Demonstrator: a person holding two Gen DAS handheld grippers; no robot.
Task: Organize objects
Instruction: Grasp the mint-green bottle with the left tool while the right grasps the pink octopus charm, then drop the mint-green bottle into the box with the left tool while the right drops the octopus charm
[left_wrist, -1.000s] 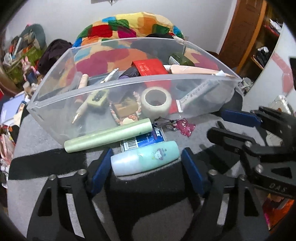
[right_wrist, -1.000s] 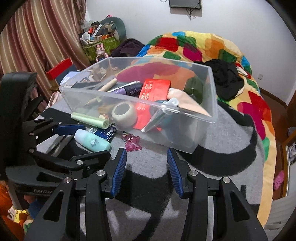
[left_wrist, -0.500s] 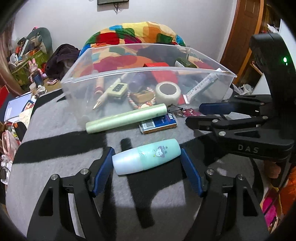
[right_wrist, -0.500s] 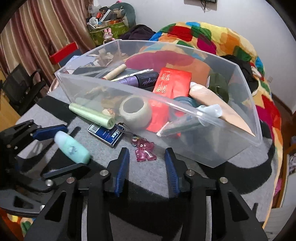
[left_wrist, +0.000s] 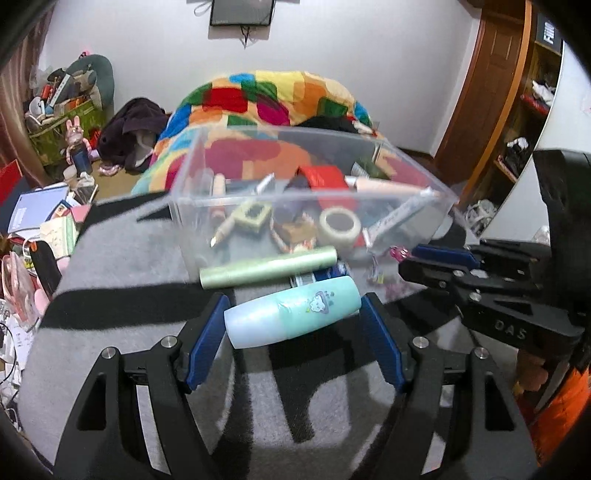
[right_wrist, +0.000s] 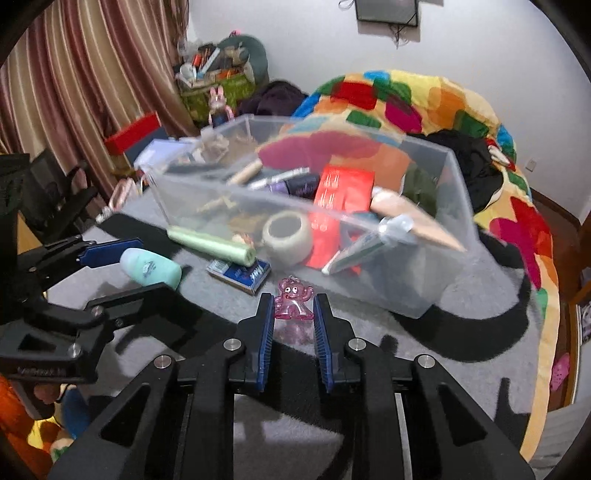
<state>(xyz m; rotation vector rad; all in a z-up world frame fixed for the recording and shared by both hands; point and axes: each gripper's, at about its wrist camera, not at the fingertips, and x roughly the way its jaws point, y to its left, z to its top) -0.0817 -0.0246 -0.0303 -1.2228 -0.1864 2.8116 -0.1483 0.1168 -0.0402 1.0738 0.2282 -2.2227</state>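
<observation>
My left gripper (left_wrist: 293, 319) is shut on a mint-green bottle (left_wrist: 291, 317) with a cartoon print, held across its blue pads above the grey cloth; the bottle also shows in the right wrist view (right_wrist: 151, 267). My right gripper (right_wrist: 293, 312) has a pink bear charm (right_wrist: 293, 299) between its pads, its jaws close around it. A clear plastic bin (left_wrist: 192, 206) with tape roll, red packet, tubes and pens stands just beyond. A pale green tube (left_wrist: 269, 266) and a blue pack (right_wrist: 240, 273) lie in front of the bin.
The grey and black cloth (left_wrist: 122, 266) covers the surface. A colourful quilt (left_wrist: 273, 96) lies behind the bin. Papers and clutter (left_wrist: 40, 218) crowd the left edge. Striped curtains (right_wrist: 74, 74) hang at the left in the right wrist view.
My left gripper has lifted the mint bottle off the cloth and pulled back from the bin. My right gripper has moved onto the pink bear charm and its jaws have narrowed around it.
</observation>
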